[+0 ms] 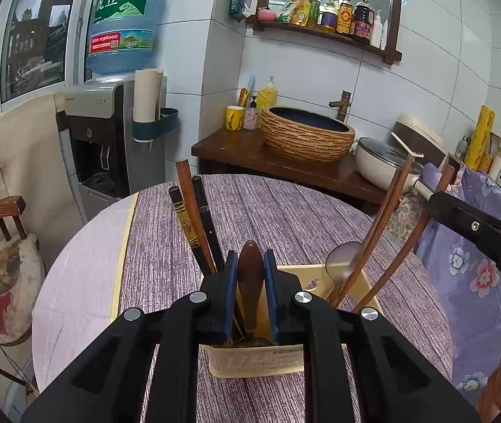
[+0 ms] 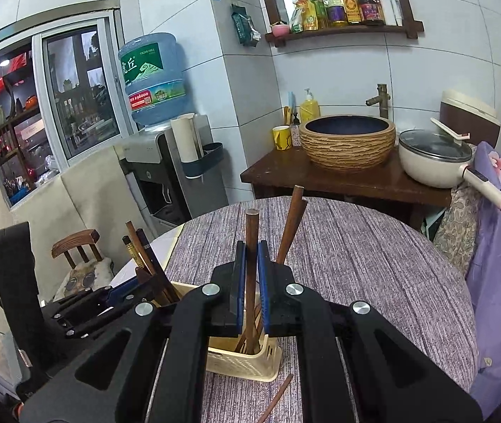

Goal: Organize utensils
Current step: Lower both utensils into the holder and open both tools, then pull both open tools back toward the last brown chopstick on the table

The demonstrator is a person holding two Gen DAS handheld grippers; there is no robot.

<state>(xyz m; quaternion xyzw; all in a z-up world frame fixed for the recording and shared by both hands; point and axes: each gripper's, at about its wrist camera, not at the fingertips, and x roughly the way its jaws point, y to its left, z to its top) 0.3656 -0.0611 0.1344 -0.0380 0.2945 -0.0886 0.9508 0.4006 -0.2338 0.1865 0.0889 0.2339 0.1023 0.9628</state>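
A cream plastic utensil holder [image 1: 287, 359] stands on the round purple-clothed table [image 1: 285, 218]; it also shows in the right wrist view [image 2: 243, 363]. My left gripper [image 1: 250, 268] is shut on a brown wooden spoon handle [image 1: 249, 282] standing in the holder. Dark chopsticks [image 1: 194, 222] lean out on its left, and a metal ladle [image 1: 342, 261] and brown sticks [image 1: 388, 218] on its right. My right gripper [image 2: 249, 257] is shut on an upright brown chopstick [image 2: 251, 236] in the holder. Another chopstick [image 2: 291, 225] leans beside it.
A loose brown chopstick [image 2: 277, 398] lies on the cloth in front of the holder. A wooden chair with a cat cushion [image 1: 7, 282] stands left of the table. Behind are a water dispenser [image 1: 109, 134], a woven basin [image 1: 307, 137] and a white pot [image 1: 384, 162].
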